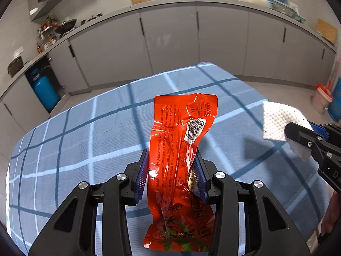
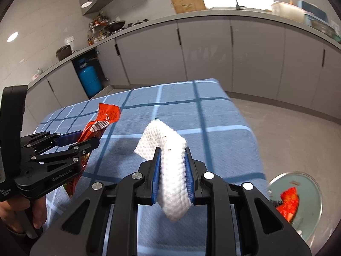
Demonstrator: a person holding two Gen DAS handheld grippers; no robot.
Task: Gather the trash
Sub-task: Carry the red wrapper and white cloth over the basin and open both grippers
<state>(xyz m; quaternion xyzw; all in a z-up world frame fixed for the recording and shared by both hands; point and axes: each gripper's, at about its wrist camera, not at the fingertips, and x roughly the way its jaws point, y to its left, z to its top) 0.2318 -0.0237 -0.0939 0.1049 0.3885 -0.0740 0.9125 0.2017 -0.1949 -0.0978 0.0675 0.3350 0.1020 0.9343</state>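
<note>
My left gripper (image 1: 172, 170) is shut on an orange-red snack wrapper (image 1: 181, 132) and holds it upright above the blue checked tablecloth (image 1: 85, 140). The wrapper also shows in the right wrist view (image 2: 100, 123), sticking out of the left gripper (image 2: 85, 140). My right gripper (image 2: 172, 170) is shut on a folded white paper towel (image 2: 170, 149) with dark specks, held above the cloth. In the left wrist view the right gripper (image 1: 298, 140) holds the towel (image 1: 277, 119) at the far right.
A round bin (image 2: 311, 202) with orange-red trash inside stands on the floor beyond the table's right edge. Grey kitchen cabinets (image 1: 170, 42) run behind the table. A blue gas cylinder (image 1: 44, 91) stands at the back left.
</note>
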